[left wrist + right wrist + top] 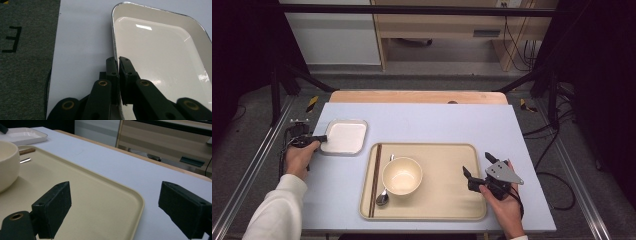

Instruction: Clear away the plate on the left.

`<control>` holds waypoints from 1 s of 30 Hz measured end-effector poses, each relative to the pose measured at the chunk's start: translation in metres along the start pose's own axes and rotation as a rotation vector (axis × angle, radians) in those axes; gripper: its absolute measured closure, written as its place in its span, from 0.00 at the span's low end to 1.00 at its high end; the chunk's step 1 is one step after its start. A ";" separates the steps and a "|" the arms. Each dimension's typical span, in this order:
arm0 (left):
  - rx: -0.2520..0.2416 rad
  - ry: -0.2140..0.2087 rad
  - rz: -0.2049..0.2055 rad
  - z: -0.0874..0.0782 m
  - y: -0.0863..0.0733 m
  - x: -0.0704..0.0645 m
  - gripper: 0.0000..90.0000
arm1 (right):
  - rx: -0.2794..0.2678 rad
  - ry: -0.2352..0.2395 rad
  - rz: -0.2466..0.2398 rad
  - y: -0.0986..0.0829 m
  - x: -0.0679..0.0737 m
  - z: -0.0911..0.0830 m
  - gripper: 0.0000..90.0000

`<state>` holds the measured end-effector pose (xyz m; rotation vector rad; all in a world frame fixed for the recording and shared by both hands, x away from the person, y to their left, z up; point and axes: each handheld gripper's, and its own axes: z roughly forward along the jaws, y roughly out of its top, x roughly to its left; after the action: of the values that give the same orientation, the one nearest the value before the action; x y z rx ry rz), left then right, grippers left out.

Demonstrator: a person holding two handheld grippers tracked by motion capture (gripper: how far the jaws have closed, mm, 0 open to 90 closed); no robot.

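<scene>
A white rectangular dish [346, 137] lies at the left of the blue table top. My left gripper [322, 139] is shut on its left rim; in the left gripper view the jaws [118, 62] pinch the metal-edged rim of the dish [160, 55]. A beige tray [447, 200] holds a cream bowl [402, 175], brown chopsticks [376, 180] and a spoon [382, 198]. My right gripper [477, 163] stands open at the tray's right edge, with the tray's corner [100, 202] between its jaws [117, 202] and nothing gripped. The bowl [7, 167] shows at the left of the right gripper view.
The blue table top [437, 122] has bare room behind the tray and to its right. A wooden edge [417, 96] runs along the back. Dark frame rails [257, 160] flank the table, and cables [557, 180] lie on the floor at the right.
</scene>
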<state>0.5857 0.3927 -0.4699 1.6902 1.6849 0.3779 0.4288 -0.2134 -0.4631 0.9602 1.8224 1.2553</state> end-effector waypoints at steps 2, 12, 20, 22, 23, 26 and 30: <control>-0.008 -0.011 -0.025 0.000 0.000 0.001 0.98 | 0.002 0.001 -0.001 0.000 0.000 0.000 0.13; -0.046 -0.015 0.002 -0.011 0.005 -0.008 0.99 | 0.012 -0.001 -0.005 -0.001 0.000 0.002 0.13; -0.115 -0.016 0.021 -0.024 0.010 -0.017 0.99 | 0.013 -0.009 -0.003 -0.002 0.000 0.004 0.13; -0.127 -0.021 0.025 -0.027 0.011 -0.022 0.99 | 0.016 -0.011 0.003 -0.002 -0.001 0.004 0.12; -0.127 -0.021 0.025 -0.027 0.011 -0.022 0.99 | 0.016 -0.011 0.003 -0.002 -0.001 0.004 0.12; -0.151 -0.040 0.029 -0.033 0.013 -0.030 0.99 | 0.020 -0.016 0.008 -0.002 -0.001 0.004 0.12; -0.186 -0.071 0.046 -0.045 0.020 -0.050 0.99 | 0.024 -0.029 0.015 -0.001 -0.001 0.004 0.11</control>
<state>0.5657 0.3588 -0.4115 1.5889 1.5136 0.4752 0.4323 -0.2125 -0.4654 1.0014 1.8152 1.2249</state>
